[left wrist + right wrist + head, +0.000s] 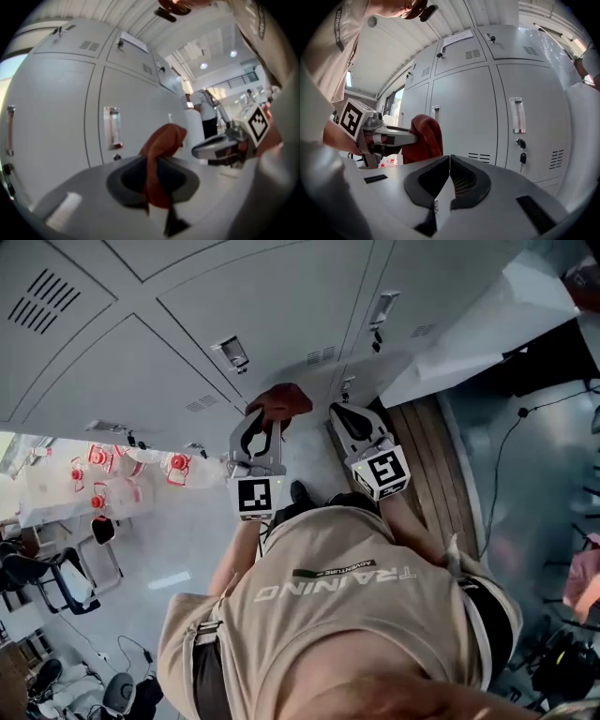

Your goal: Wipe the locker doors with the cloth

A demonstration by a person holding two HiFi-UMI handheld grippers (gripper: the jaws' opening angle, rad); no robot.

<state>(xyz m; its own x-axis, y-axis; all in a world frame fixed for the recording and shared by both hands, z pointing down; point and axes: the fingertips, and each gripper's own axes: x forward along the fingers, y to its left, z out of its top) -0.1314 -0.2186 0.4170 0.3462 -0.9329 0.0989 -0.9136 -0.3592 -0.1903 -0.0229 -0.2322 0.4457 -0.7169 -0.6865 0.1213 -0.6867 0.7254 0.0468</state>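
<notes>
A rust-red cloth (279,401) is pinched in my left gripper (265,423), which is shut on it; its bunched end pokes past the jaw tips, just short of the grey locker doors (281,306). In the left gripper view the cloth (161,145) hangs through the jaws in front of a door (56,117). My right gripper (341,413) hovers beside it, to the right, jaws shut on nothing. The right gripper view shows its jaws (449,159) pressed together, the lockers (464,112) ahead, and the cloth (424,138) at left.
Each door has a handle (516,115), and a key (522,157) hangs from one lock. A table with red-capped bottles (103,479) and chairs (66,582) stand at left. A white sheet (487,315) and a floor cable (506,446) lie right. A person (206,112) stands far off.
</notes>
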